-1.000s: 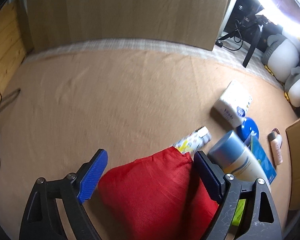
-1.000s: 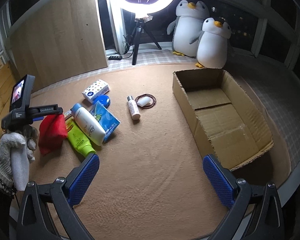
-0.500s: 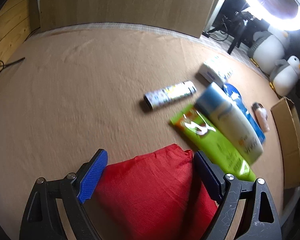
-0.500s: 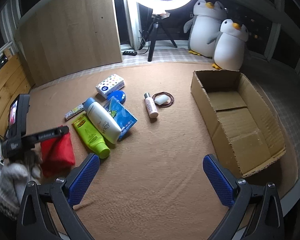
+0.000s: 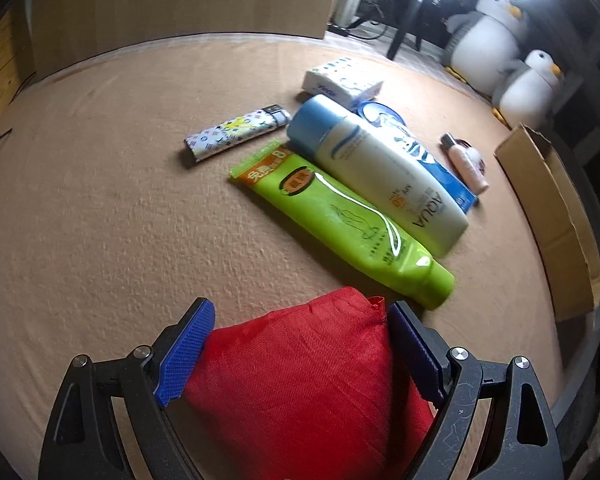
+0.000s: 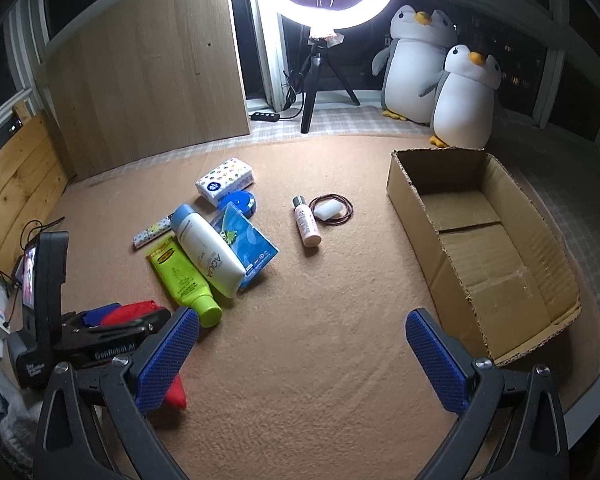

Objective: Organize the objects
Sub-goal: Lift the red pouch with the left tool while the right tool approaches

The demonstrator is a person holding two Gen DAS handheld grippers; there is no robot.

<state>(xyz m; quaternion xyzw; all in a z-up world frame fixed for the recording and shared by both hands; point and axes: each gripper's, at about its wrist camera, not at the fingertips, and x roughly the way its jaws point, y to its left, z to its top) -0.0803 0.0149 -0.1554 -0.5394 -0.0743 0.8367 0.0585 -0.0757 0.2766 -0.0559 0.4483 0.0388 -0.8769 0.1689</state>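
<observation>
My left gripper [image 5: 296,344] is shut on a red cloth pouch [image 5: 300,384] and holds it above the carpet. The pouch also shows in the right wrist view [image 6: 134,310], at the lower left. My right gripper [image 6: 300,356] is open and empty over bare carpet. An open cardboard box [image 6: 480,248] lies to its right and is empty. A green tube [image 5: 340,216], a white AQUA bottle [image 5: 376,172], a blue packet [image 6: 246,240], a lighter [image 5: 236,134], a tissue pack [image 5: 340,80], a blue tin [image 6: 240,202] and a small pink bottle [image 6: 308,226] lie on the carpet.
A coiled hair tie with a white case [image 6: 332,210] lies by the pink bottle. Two plush penguins [image 6: 440,76] and a ring light on a tripod [image 6: 320,60] stand at the back. A wooden board [image 6: 148,64] leans at the back left.
The left gripper with the red pouch has pulled back from the item pile and turned right, so the green tube and lighter now show in full. The right gripper has shifted left.
</observation>
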